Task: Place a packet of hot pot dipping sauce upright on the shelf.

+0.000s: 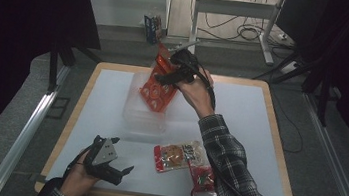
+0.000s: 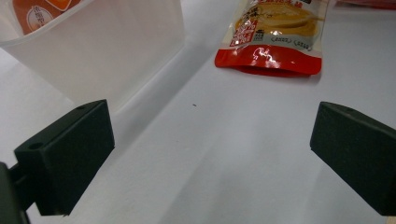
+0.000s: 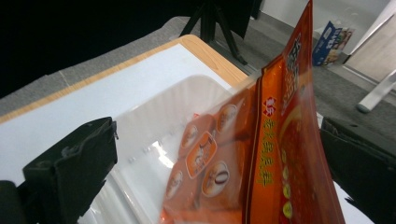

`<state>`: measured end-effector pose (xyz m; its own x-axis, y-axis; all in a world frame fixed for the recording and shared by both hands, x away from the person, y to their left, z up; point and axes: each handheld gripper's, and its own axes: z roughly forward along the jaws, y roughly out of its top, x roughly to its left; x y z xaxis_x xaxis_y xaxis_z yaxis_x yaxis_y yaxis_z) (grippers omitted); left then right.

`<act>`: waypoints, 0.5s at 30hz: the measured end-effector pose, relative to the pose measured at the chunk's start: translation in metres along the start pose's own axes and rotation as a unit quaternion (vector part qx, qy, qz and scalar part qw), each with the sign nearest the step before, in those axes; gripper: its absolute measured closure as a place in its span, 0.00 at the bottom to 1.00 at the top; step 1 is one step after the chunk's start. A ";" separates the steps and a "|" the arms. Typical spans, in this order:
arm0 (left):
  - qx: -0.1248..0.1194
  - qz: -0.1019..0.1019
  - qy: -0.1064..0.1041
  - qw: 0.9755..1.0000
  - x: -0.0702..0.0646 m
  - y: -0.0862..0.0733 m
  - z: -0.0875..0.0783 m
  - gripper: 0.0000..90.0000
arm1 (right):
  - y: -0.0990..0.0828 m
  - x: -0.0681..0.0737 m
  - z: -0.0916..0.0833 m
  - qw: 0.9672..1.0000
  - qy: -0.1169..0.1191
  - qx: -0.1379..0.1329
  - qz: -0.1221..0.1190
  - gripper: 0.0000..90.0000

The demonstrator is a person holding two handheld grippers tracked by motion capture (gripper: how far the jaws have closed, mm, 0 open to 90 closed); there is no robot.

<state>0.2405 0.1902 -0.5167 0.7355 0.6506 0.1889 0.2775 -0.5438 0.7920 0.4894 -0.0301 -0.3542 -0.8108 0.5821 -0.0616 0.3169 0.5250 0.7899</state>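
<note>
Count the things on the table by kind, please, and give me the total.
Clear bin: 1
Snack packets: 3 (an orange one standing in the bin, a yellow-and-red one and a red one lying on the table)
Total: 4
</note>
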 end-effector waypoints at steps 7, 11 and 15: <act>0.002 0.004 -0.003 1.000 -0.001 0.000 0.001 0.00 | -0.015 0.002 -0.013 1.000 -0.010 -0.009 -0.008 0.00; 0.001 0.001 -0.004 1.000 0.000 0.000 0.001 0.00 | -0.025 0.003 -0.018 1.000 -0.010 -0.017 -0.003 0.00; 0.000 -0.004 -0.004 1.000 0.000 0.000 0.001 0.00 | -0.035 0.005 -0.023 1.000 -0.006 -0.018 -0.002 0.00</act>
<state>0.2409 0.1895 -0.5174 0.7381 0.6509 0.1774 0.2836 -0.5380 0.7938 0.4630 -0.0592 -0.3682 -0.8057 0.5880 -0.0712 0.2966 0.5047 0.8108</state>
